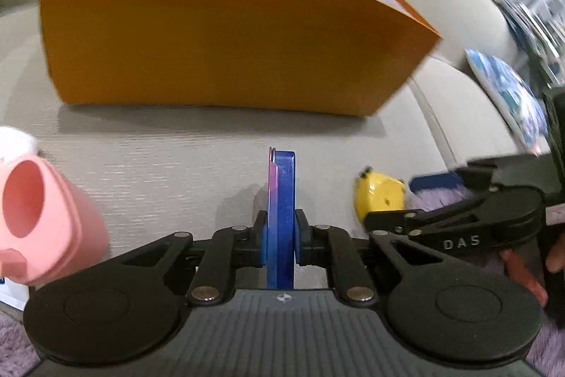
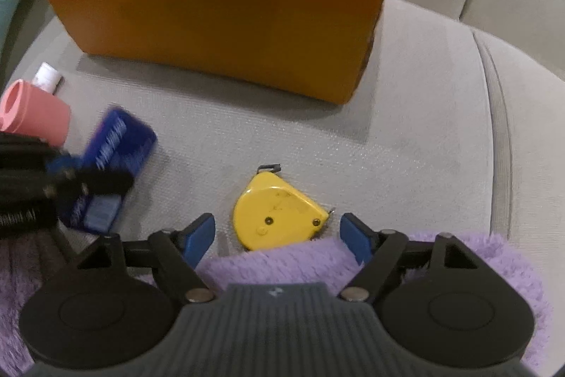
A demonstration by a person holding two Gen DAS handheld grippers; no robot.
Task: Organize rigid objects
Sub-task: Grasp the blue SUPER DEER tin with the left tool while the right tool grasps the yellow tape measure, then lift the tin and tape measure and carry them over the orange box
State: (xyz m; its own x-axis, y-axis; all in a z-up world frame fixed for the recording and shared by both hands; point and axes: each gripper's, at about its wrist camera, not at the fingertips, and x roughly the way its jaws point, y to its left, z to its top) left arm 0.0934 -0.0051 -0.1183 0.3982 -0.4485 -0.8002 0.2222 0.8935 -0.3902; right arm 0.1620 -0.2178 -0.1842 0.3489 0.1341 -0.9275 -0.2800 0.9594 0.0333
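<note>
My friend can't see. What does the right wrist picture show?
An open right claw hovers over a yellow tape measure on a grey sofa cushion. Behind stands an orange box; at left, the left claw grips a flat blue case.

White raised letters "DAS" stand on the black arm of the right gripper (image 1: 438, 200), seen from the left wrist. White print on the blue flat box (image 2: 120, 143) is too blurred to read.
</note>
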